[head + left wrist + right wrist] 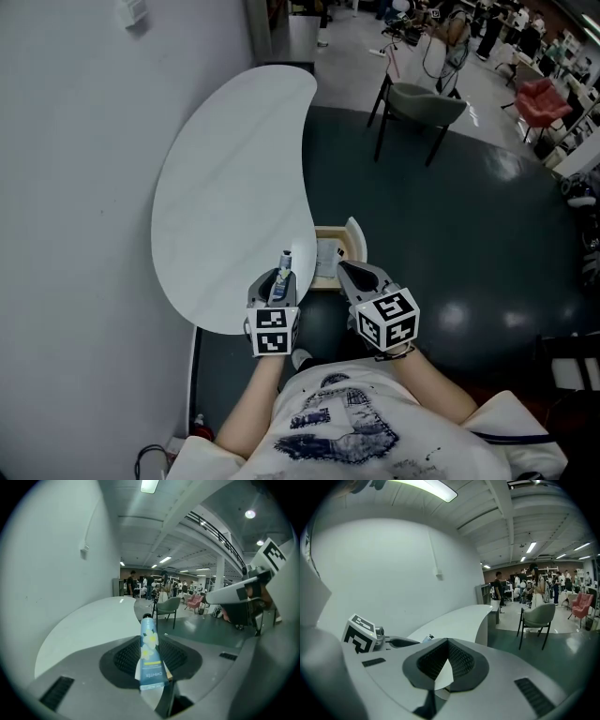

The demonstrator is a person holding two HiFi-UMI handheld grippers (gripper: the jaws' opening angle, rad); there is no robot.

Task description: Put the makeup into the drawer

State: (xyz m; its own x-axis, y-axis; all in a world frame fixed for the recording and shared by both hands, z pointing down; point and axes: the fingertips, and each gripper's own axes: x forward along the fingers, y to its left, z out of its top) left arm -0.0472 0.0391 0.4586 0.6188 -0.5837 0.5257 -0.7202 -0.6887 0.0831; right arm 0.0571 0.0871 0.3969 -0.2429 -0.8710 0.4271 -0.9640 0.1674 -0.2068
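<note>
A blue makeup tube (150, 656) with a white flower print and a black cap stands up between the jaws of my left gripper (152, 672), which is shut on its lower end. In the head view the left gripper (277, 284) holds the tube (285, 265) over the near edge of the white curved table (225, 187). Just right of it, a small light-wood drawer (352, 236) stands pulled open under the table edge. My right gripper (349, 274) hovers by the drawer, shut and empty. The right gripper view shows its jaws (446, 667) pressed together.
A white wall runs along the left. On the dark floor beyond the table stands a grey chair (424, 101), also visible as the chair (539, 616). Further back there is a red chair (546, 98), with desks and people in the distance.
</note>
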